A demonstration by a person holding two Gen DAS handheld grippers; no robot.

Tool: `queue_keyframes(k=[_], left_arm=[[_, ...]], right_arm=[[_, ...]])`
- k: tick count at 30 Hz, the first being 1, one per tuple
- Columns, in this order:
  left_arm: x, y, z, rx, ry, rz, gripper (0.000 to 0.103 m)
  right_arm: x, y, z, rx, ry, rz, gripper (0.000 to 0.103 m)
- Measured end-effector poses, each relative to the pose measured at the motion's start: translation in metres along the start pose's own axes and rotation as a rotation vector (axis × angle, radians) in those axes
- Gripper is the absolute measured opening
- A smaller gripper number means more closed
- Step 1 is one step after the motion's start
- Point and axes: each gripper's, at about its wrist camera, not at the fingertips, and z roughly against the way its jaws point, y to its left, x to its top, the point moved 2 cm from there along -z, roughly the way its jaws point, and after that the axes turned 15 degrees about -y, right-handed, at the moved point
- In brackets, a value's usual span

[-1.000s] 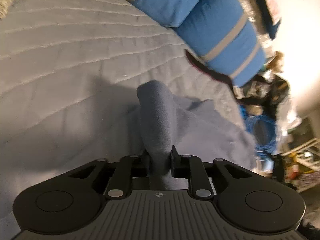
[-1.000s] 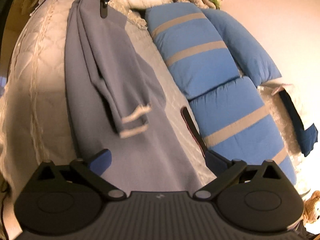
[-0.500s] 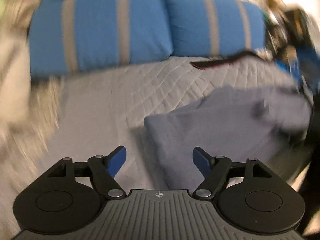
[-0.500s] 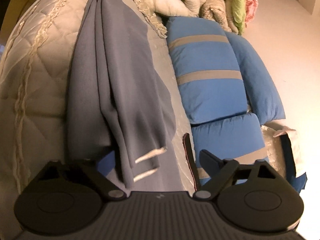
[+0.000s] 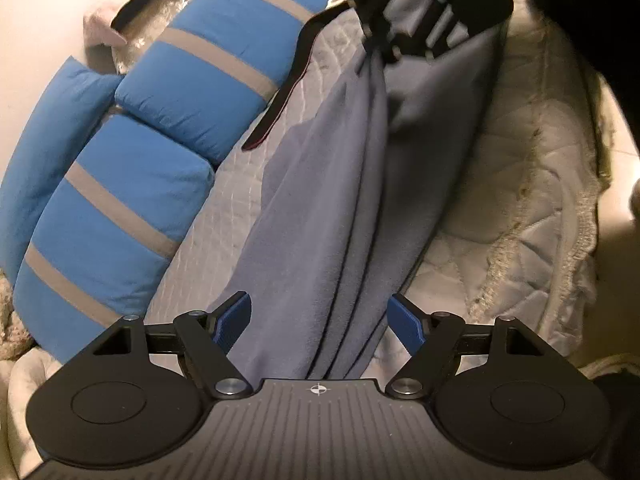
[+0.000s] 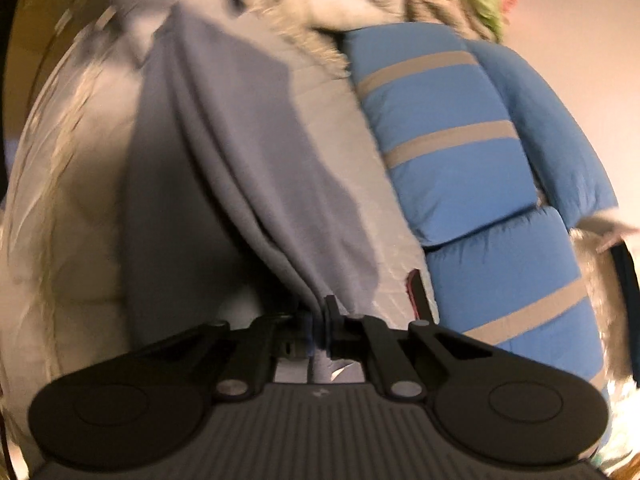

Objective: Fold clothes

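A grey-blue garment (image 5: 320, 216) lies stretched lengthwise on a quilted bed. My left gripper (image 5: 320, 320) is open, its blue pads on either side of the garment's near end without holding it. At the far end in the left wrist view, my right gripper (image 5: 384, 46) pinches the cloth and lifts it. In the right wrist view, the right gripper (image 6: 318, 328) is shut on a bunched edge of the garment (image 6: 248, 184), which hangs away from it in folds.
Blue pillows with grey stripes (image 5: 120, 184) lie along one side of the bed (image 5: 520, 184), and they also show in the right wrist view (image 6: 472, 176). A dark strap (image 5: 288, 80) lies beside them. Piled bedding (image 6: 360, 4) sits at the far end.
My left gripper let go of the garment, opened and swung round to face along it. My right gripper, open before, closed on the garment's other end and raised it.
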Motion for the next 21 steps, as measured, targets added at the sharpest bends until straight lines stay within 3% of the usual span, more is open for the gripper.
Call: queue_keyframes(k=[5, 10, 14, 17, 21], left_arm=[[-0.002, 0.001, -0.016, 0.04, 0.05, 0.011, 0.074], [-0.006, -0.001, -0.015, 0.109, 0.077, -0.082, 0.074], [-0.009, 0.013, -0.014, 0.146, 0.104, -0.007, 0.074], [-0.014, 0.013, -0.013, 0.155, 0.126, -0.039, 0.072], [-0.028, -0.002, -0.012, 0.171, 0.165, -0.214, 0.047]], right_arm=[[0.006, -0.02, 0.005, -0.034, -0.024, -0.064, 0.019], [0.009, -0.029, 0.004, -0.06, -0.041, -0.084, 0.019], [0.008, -0.028, 0.008, -0.059, -0.046, -0.094, 0.019], [0.006, -0.025, 0.011, -0.056, -0.047, -0.101, 0.019], [0.003, -0.021, 0.013, -0.048, -0.042, -0.125, 0.02]])
